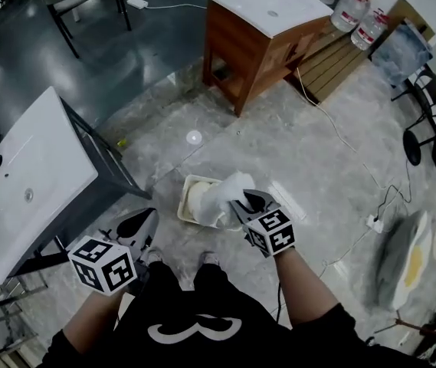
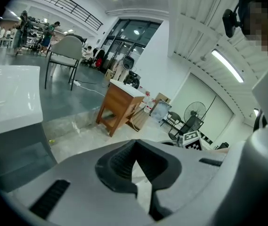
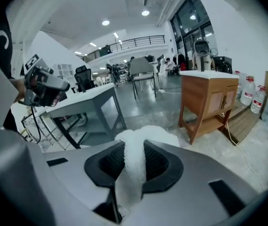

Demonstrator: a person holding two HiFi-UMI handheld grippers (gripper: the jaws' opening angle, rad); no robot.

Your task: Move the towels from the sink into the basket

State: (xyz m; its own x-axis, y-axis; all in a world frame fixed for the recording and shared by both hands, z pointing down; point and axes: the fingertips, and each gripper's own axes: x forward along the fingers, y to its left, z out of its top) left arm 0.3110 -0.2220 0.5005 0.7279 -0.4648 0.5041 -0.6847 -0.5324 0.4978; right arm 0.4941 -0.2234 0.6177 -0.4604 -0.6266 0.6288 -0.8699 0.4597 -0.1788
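While the white towel [image 1: 229,188] hangs over the basket [image 1: 185,199] in the lower middle of the frame, the right gripper [image 1: 242,202] is clamped on it. In the right gripper view a thick fold of the fluffy cloth runs between the two dark pads [image 3: 158,161] and bulges out beyond the tips. The basket stands on the stone floor [image 1: 309,159], just ahead of the person's feet. Something pale and round lies inside it, and I cannot tell if it is another towel. The left gripper [image 1: 139,225], at the lower left of the frame, has its jaws together with nothing between them. It hangs beside the dark stand [image 1: 114,167] of the white sink [image 1: 26,167], which fills the left edge.

As I judge it, the step in hand is the drop into the basket. To do it well, the towel should go down until most of the cloth is inside the rim, and it should be centred, because part of it seems to hang toward the right side. Then the jaws should open wide, so the pile does not catch on the ribbed pads.

The marker cubes [image 1: 270,232] carry only black-and-white square patterns, no letters. The black shirt [image 1: 195,332] has a white curly figure, which is not a word I can read. The labels on the water bottles [image 1: 352,10] at the upper right are too small to read.
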